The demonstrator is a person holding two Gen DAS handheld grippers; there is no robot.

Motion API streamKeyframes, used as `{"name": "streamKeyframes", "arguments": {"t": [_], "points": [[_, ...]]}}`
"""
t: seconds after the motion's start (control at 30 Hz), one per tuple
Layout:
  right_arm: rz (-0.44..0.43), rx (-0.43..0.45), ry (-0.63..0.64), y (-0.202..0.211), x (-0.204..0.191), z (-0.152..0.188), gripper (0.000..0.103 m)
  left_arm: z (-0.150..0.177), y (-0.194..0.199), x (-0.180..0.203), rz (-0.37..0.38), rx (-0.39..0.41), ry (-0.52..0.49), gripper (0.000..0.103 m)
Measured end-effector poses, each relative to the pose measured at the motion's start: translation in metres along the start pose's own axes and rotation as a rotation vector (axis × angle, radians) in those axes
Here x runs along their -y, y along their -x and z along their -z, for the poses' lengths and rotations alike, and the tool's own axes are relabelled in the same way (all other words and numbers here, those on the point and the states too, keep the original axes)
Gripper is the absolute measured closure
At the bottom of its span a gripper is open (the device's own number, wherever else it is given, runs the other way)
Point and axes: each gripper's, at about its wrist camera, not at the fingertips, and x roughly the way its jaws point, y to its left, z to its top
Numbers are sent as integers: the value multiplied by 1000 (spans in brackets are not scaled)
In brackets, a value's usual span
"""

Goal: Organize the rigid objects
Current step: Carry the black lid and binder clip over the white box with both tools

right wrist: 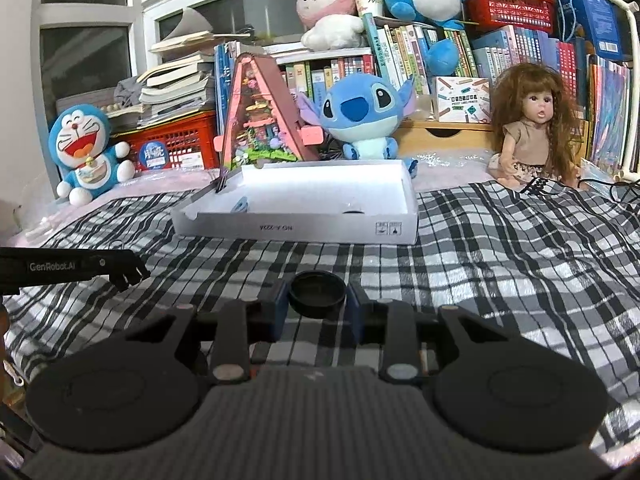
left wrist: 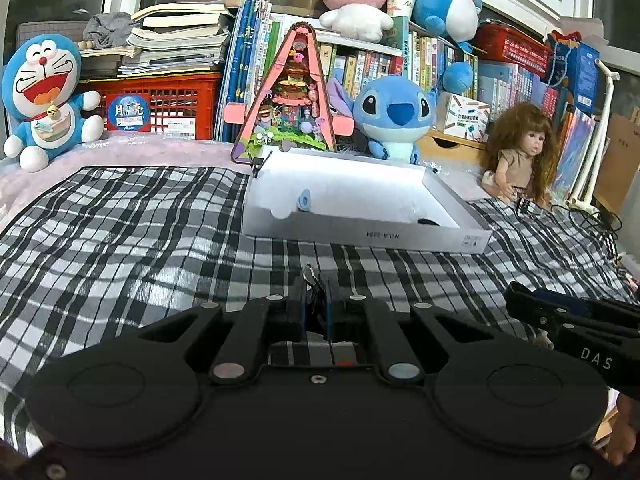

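My left gripper (left wrist: pixel 315 300) is shut on a small black binder clip (left wrist: pixel 311 280) with silver wire handles, held above the plaid cloth. My right gripper (right wrist: pixel 318 300) is shut on a round black lid (right wrist: pixel 317 294) gripped between its blue pads. A shallow white box (left wrist: pixel 360 236) lies ahead on the bed; it also shows in the right wrist view (right wrist: pixel 296 230). Inside it are a small blue piece (left wrist: pixel 303 201) and a dark round object (left wrist: pixel 429 222). The right gripper shows at the right edge of the left view (left wrist: pixel 568 316); the left one at the left of the right view (right wrist: pixel 120 272).
A black-and-white plaid cloth (left wrist: pixel 120 232) covers the bed. Behind the box stand a Doraemon plush (left wrist: pixel 44 100), a pink triangular model house (left wrist: pixel 296 96), a Stitch plush (left wrist: pixel 394 116) and a doll (left wrist: pixel 518 152). Bookshelves and red crates fill the back. Cables (left wrist: pixel 592 220) lie at the right.
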Motion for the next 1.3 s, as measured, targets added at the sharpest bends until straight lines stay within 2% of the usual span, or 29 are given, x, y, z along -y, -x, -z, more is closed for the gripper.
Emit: {"name": "streamKeyframes", "arguments": {"t": [0.27,0.67,0.83,1.3], "points": [[-4,6,-4,-8,3,-15,66,-17,-4,7,-1,13,-24,95],[-14,-21,-42,-26,11,-35,66,-49,-23,-1,18,-13,41,95],[-12,-25,-52,-33,16,-45,66,-62,-28,1,1,9,21,95],[2,-22,-63,-49,25,-79,66,-88,-48,7,14,-8,38,95]]}}
